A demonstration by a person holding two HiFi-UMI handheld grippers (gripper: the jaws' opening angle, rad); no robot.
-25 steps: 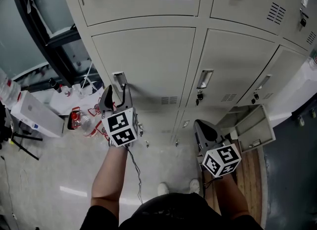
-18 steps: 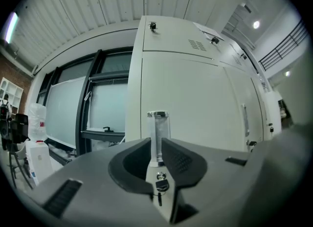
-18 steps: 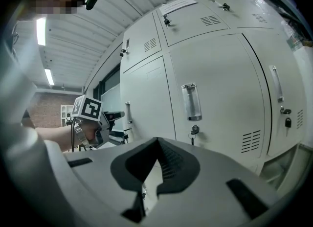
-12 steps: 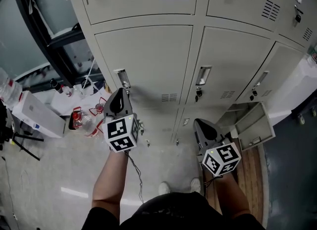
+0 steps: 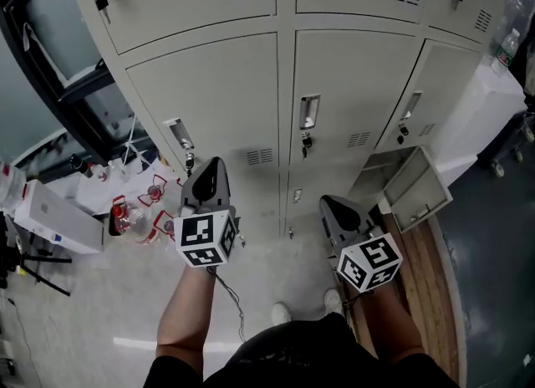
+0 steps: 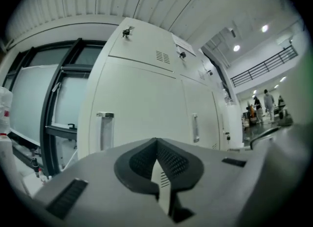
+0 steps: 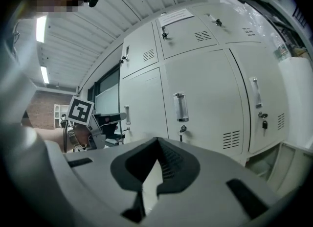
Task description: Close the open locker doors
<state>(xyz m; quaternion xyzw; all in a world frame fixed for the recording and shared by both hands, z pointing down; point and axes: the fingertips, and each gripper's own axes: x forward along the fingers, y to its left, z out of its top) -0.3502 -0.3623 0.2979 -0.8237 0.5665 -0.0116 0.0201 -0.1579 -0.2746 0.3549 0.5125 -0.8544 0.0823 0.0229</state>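
Note:
A bank of beige lockers (image 5: 209, 94) fills the head view. One low locker door (image 5: 415, 191) at the lower right hangs open, swung out over the floor, with its compartment (image 5: 374, 179) exposed. The other doors look closed. My left gripper (image 5: 211, 165) is shut and empty, a short way back from the handle (image 5: 177, 134) of the left door. In the left gripper view that handle (image 6: 104, 129) stands ahead of the shut gripper (image 6: 156, 142). My right gripper (image 5: 328, 201) is shut and empty too, left of the open door. It (image 7: 156, 141) points at the middle door's handle (image 7: 180, 106).
On the floor at left lie a white box (image 5: 48, 216), bottles (image 5: 125, 216) and red clutter. A black window frame (image 5: 50, 68) stands beside the lockers. A wooden platform (image 5: 428, 271) lies under the open door, and a white cabinet (image 5: 481, 102) stands at right. Shoes (image 5: 281, 313) show below.
The left gripper's jaws stood open at the left door's handle; now they are shut and drawn back from it. Both grippers and the view have shifted rightward along the lockers.

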